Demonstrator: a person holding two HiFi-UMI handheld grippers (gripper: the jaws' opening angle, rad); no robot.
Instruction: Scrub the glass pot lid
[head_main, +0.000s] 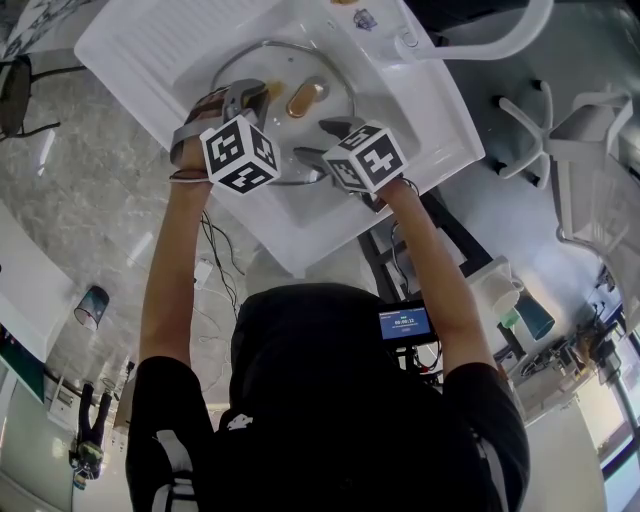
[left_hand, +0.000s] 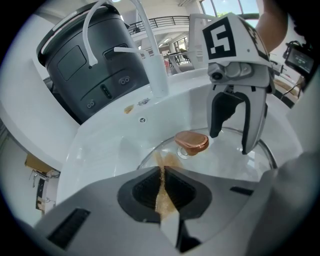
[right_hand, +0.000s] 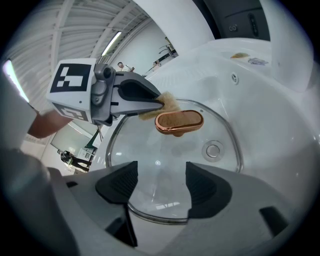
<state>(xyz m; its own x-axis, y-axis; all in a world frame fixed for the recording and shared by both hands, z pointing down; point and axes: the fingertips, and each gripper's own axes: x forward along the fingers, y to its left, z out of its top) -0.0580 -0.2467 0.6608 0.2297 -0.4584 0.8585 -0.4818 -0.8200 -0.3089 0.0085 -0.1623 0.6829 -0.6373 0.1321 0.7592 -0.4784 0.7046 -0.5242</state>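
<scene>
Both forearms reach straight out from the body, roughly parallel and close together, so the two tools meet over the basin of the white sink (head_main: 300, 235). The left claw (left_hand: 162, 180) is clamped on a thin tan sponge (left_hand: 161, 197), which is pinched edge-on between the pads with a flap sticking out past the tips. That grip likely leaves a free wiping edge while the jaws themselves stay off the glass. From the right gripper view the left claw lies nearly level and low, with the sponge tip just beside the copper-coloured knob (right_hand: 179, 121). Whether the sponge touches the knob cannot be told. The right claw (right_hand: 161, 175) has its jaws spread wide with nothing between them. It hangs over the near rim of the glass pot lid (right_hand: 150, 150). In the left gripper view its fingers point steeply down toward the glass on the far side of the knob, though contact is unclear. It looks placed to pin or steady the lid while the other tool rubs. The lid lies flat, knob up, on the basin floor, and the drain (right_hand: 213, 149) shows through it. Beyond it a white faucet (left_hand: 150, 55) rises from the back edge of the sink, and a dark grey appliance (left_hand: 85, 65) stands behind that.
</scene>
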